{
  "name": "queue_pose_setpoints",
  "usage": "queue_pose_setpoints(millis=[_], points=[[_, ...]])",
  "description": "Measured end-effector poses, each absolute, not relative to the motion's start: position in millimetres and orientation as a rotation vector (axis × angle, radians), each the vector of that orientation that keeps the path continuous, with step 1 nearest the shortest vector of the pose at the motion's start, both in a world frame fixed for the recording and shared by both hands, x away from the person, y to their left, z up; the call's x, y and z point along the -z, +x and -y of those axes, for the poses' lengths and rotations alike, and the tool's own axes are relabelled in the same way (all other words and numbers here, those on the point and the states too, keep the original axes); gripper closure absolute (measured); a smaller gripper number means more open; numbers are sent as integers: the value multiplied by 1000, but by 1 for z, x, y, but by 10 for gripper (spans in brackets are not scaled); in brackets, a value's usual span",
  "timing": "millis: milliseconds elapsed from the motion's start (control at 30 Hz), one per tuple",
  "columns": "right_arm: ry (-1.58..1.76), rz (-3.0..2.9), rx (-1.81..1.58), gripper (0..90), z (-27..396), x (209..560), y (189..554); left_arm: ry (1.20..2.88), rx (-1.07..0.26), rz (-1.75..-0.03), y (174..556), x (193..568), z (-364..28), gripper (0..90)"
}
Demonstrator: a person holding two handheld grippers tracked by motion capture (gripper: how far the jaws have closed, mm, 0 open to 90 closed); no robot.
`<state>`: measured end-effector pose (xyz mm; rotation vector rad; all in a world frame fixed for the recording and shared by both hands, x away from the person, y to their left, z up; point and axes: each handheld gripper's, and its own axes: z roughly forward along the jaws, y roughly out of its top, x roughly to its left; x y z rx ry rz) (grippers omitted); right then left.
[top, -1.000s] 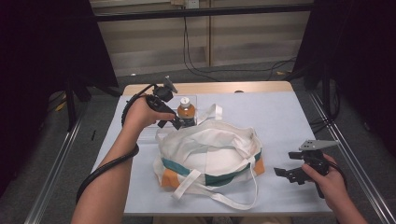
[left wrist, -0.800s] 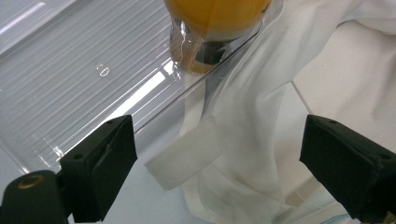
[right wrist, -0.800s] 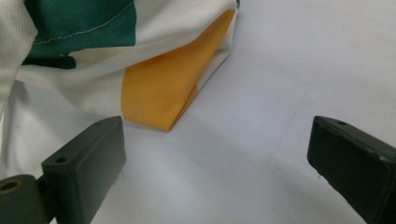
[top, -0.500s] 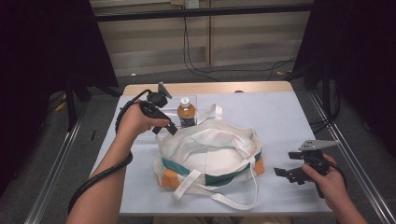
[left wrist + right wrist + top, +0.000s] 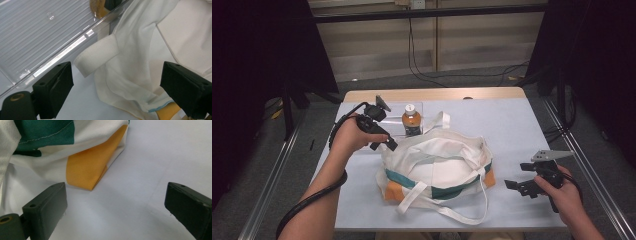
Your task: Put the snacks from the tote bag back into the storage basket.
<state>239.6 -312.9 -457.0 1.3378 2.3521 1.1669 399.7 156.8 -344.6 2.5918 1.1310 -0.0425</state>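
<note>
Pale blue table (image 5: 522, 125), running front to back under everything. White canvas tote bag (image 5: 437, 165) slumped in the middle of it, mouth open, teal band and orange corners along the bottom, long straps trailing toward the near edge. Clear plastic tray (image 5: 399, 131) just behind the bag's left side, with a small bottle (image 5: 411, 120) standing upright on it, white cap, amber contents. Left gripper (image 5: 388, 144) hanging right at the bag's left rim, jaws spread wide, nothing clamped; rolled strap end (image 5: 97, 55) and bunched white cloth sitting loose between the jaws, tray edge just past them. Right gripper (image 5: 517, 186) parked low over the table near the bag's right orange corner (image 5: 87, 167), jaws apart too, bare tabletop between them, not touching the bag
</note>
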Motion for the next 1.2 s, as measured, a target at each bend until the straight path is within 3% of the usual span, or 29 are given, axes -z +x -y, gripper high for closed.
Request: queue_pose_setpoints(millis=[1200], points=[[1328,-2370,-1161,42,309,459,243,2564,55,-1171,373,362,-193,107]])
